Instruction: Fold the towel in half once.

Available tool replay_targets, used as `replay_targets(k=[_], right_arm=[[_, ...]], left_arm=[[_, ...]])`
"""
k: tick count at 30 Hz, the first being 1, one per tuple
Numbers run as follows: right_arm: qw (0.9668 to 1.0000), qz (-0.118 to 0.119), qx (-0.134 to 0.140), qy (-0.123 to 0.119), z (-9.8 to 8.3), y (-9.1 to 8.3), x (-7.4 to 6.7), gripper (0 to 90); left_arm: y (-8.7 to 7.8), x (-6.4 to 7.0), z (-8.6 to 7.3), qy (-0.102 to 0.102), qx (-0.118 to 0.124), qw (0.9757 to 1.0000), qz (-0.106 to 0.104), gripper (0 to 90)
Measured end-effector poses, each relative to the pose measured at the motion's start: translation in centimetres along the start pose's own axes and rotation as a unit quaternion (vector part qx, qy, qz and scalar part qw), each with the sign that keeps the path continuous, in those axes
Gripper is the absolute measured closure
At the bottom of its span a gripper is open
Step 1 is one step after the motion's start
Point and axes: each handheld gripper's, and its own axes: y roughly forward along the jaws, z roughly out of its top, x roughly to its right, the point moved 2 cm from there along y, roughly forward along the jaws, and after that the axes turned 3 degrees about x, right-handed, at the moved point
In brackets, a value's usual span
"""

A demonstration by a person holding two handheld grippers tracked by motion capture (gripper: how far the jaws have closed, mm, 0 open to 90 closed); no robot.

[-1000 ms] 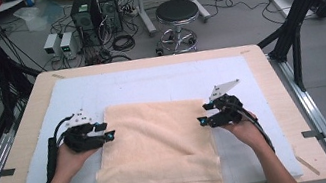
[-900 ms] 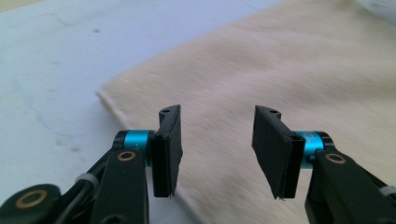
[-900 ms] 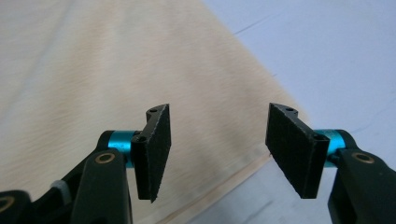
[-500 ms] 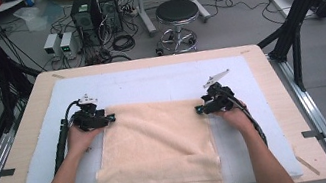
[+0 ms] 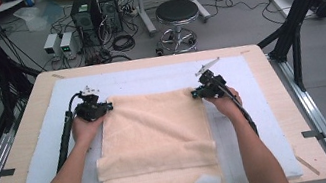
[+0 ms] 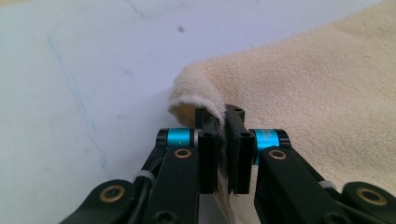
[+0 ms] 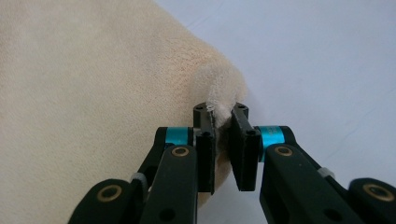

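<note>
High view: both grippers' fingers have just closed on the towel's (image 5: 157, 128) far corners; bare mat (image 5: 148, 76) beyond.

towel (image 5: 157, 128) near edge cut off, corner hidden between jaws

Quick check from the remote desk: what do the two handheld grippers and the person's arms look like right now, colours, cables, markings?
Both the left gripper and the right gripper are black, each with a black cable trailing back along the forearm and a small grey plate on top. In the gripper views, each has black linkage arms with brass-coloured pivot rivets and bright blue bands behind flat black pads. The forearms are bare, no sleeves visible.
</note>
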Motion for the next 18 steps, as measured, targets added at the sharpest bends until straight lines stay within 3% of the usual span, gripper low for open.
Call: replay_targets(k=[1, 2, 3, 4, 6, 10, 15, 18], right_arm=[[1.0, -0.007, 0.001, 0.003, 0.5, 0.1, 0.4, 82.2], [0.9996, -0.02, 0.018, -0.006, 0.8, 0.1, 0.6, 82.1], [0.9996, -0.021, 0.017, 0.008, 1.0, 0.2, 1.0, 81.4], [0.9996, -0.02, 0.008, 0.017, 1.1, 0.5, 1.5, 78.1], [0.9993, -0.036, 0.012, 0.008, 1.1, 0.7, 1.8, 65.7], [0.9996, -0.012, 0.012, 0.023, 0.3, 0.0, 2.3, 57.9], [0.9995, 0.0, 0.03, -0.006, -0.1, -2.3, 0.7, 52.8], [0.9983, 0.012, 0.05, -0.029, -0.4, -4.0, -1.0, 50.8]], left_arm=[[0.2, -0.2, 0.5, 0.0, 0.0, 1.0, 0.007, 84.4], [0.5, -0.5, 1.0, -0.002, -0.001, 0.9999, 0.01, 84.3], [0.8, -0.6, 1.5, -0.001, 0.0, 0.9999, 0.01, 84.2], [0.9, -0.6, 1.6, 0.003, -0.001, 0.9999, 0.013, 83.4], [1.3, -0.5, 1.4, 0.021, -0.011, 0.9996, 0.013, 76.5], [0.8, -1.1, 0.9, 0.019, -0.03, 0.9994, -0.001, 61.7], [-2.1, -1.4, 1.1, 0.01, 0.001, 0.9999, -0.008, 52.1], [-4.2, -0.9, 0.8, 0.014, 0.024, 0.9992, -0.03, 50.9]])
